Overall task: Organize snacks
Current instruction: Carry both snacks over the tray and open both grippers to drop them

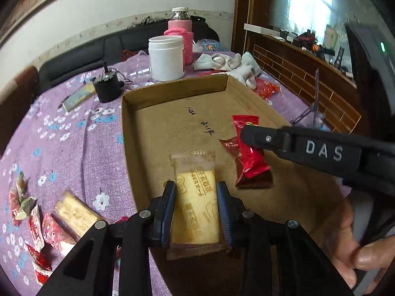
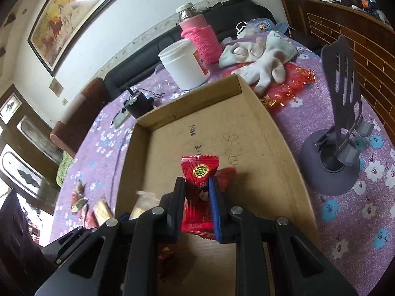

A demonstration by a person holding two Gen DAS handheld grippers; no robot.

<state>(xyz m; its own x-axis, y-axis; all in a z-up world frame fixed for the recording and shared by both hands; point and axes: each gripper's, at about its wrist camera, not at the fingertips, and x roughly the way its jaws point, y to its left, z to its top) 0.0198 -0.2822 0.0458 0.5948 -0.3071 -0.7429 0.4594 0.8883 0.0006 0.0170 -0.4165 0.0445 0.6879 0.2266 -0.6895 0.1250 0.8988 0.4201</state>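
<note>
A shallow cardboard box (image 1: 138, 148) (image 2: 279, 148) lies on a purple flowered tablecloth. My left gripper (image 1: 196, 192) is shut on a yellow biscuit packet (image 1: 196, 207) in clear wrap, held over the near part of the box floor. My right gripper (image 2: 197, 185) is shut on a red snack packet (image 2: 198, 187) with a gold seal, also over the box; it shows in the left wrist view (image 1: 249, 155) at the tip of the right gripper's finger (image 1: 261, 138). Another red packet (image 1: 228, 144) lies under it.
Several loose snacks (image 1: 44, 222) and a second biscuit packet (image 1: 74, 214) lie left of the box. Behind it stand a white jar (image 1: 166, 58), a pink-sleeved flask (image 1: 181, 29), white socks (image 1: 232, 64) and a black device (image 1: 107, 87). A grey stand (image 2: 338, 148) is at right.
</note>
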